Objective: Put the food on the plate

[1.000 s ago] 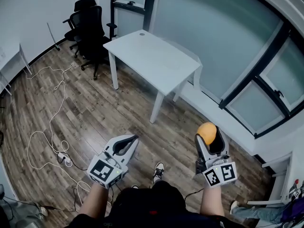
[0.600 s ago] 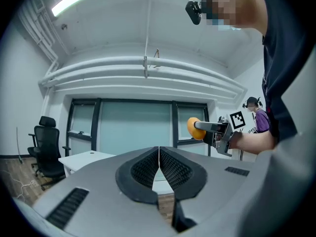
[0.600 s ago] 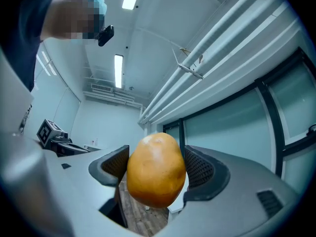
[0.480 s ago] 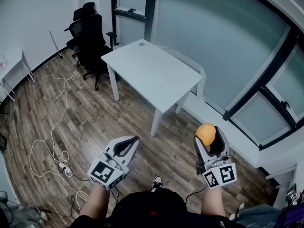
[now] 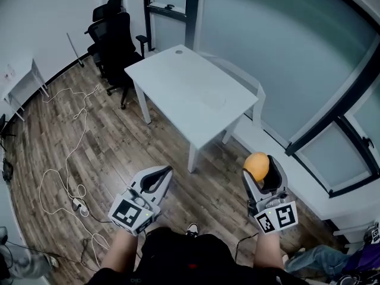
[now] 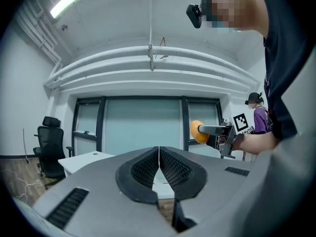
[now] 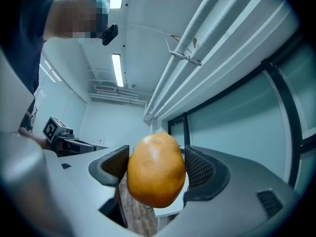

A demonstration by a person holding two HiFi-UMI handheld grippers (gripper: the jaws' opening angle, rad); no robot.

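Only the pick-up looks done: the right hand-held gripper (image 5: pixel 262 171) clasps the orange food (image 5: pixel 257 165) well short of the worktop (image 5: pixel 190 91), the left hand-held gripper (image 5: pixel 167 173) is closed on nothing, and plating is yet to come.

Right gripper (image 7: pixel 157 174): jaws pressed against both sides of the food.
Food (image 7: pixel 156 169): orange-brown, smooth, rounded, standing upright between the ribbed pads.
Left gripper (image 7: pixel 69 143): far left, marker cube showing.
Overhead: lit ceiling strip (image 7: pixel 117 69), white pipes (image 7: pixel 207 38).

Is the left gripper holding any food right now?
No, the left gripper has its jaws pressed together with nothing between them; the orange food is in the right gripper.
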